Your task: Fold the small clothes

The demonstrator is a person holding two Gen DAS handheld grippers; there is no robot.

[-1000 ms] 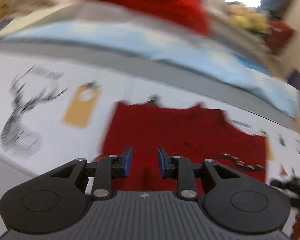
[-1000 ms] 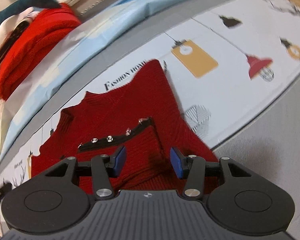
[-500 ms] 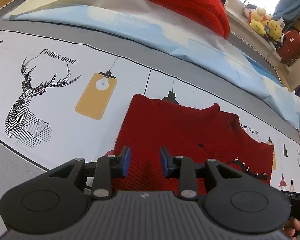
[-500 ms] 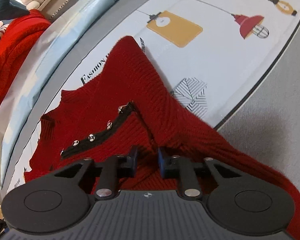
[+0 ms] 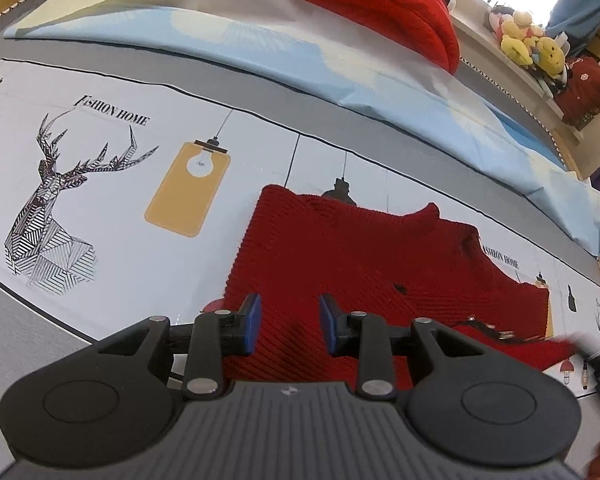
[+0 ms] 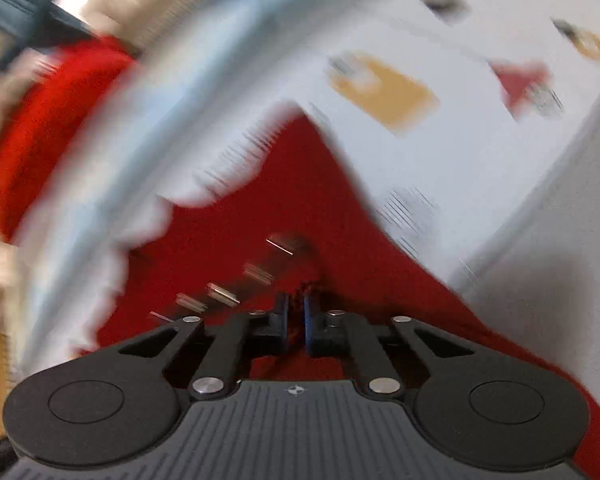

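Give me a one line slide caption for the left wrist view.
Left tool open over the near edge of a red sweater spread flat on a printed sheet.

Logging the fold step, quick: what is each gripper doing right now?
Left gripper: open over the red knit sweater, gripping nothing.
Right gripper: shut on the red knit sweater's fabric.

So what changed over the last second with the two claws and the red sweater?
The right claw closed from open onto a fold of the red sweater near its black button strip. The left claw stayed open over the sweater's other end, gripping nothing. The sweater still lies on the printed sheet.
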